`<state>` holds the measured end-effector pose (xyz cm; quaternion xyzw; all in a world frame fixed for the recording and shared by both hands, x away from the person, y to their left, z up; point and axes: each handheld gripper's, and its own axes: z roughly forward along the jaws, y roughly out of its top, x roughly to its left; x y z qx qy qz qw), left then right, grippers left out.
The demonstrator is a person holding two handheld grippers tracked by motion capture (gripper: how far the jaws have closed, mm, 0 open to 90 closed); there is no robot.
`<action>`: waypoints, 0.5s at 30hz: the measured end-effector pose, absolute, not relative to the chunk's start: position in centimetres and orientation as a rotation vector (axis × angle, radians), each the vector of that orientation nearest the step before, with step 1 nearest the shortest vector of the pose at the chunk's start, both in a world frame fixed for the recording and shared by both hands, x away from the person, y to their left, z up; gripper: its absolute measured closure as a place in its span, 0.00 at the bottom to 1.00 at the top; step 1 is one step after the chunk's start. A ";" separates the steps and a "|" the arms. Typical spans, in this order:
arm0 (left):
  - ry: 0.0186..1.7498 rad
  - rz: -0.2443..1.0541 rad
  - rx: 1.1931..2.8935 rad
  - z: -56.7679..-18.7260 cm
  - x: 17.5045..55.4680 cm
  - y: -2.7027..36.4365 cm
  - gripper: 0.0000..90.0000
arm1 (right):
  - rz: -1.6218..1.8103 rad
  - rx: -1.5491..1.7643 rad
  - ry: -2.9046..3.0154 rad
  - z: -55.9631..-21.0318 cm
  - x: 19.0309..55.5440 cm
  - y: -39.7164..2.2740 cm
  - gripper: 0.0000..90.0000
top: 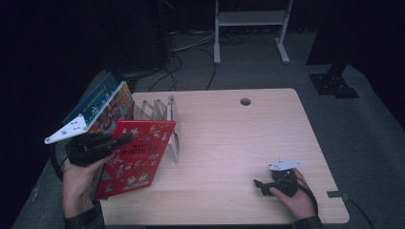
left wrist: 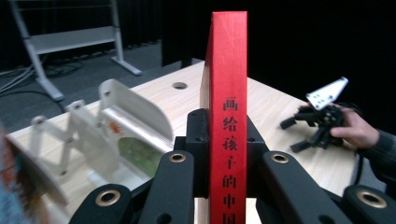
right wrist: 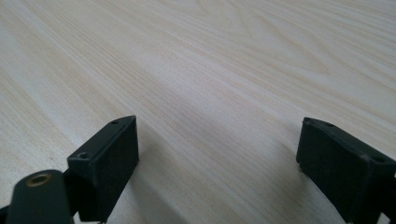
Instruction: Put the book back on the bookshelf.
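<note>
Red book clamped at the spine, held over the table's left edge

The red book [top: 137,155] is gripped between the narrow jaws of the left gripper [top: 125,139], just in front of the white folding rack [top: 157,112], where a blue book [top: 102,102] leans. The right gripper [top: 260,186] is rested on the table [top: 239,138], well apart, jaws spread wide with nothing between them

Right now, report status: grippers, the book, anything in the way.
Left gripper shut on red book, spine between its jaws. Right gripper open, resting on table, nothing between jaws. White folding book rack stands beyond the book, blue book leaning at its left end.
</note>
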<state>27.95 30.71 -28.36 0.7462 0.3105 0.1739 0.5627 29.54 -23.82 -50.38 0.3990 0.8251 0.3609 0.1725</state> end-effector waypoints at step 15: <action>0.870 0.555 1.694 -28.2 27.4 32.2 0.89 | 1.023 1.139 2.339 -50.4 29.6 -23.8 0.13</action>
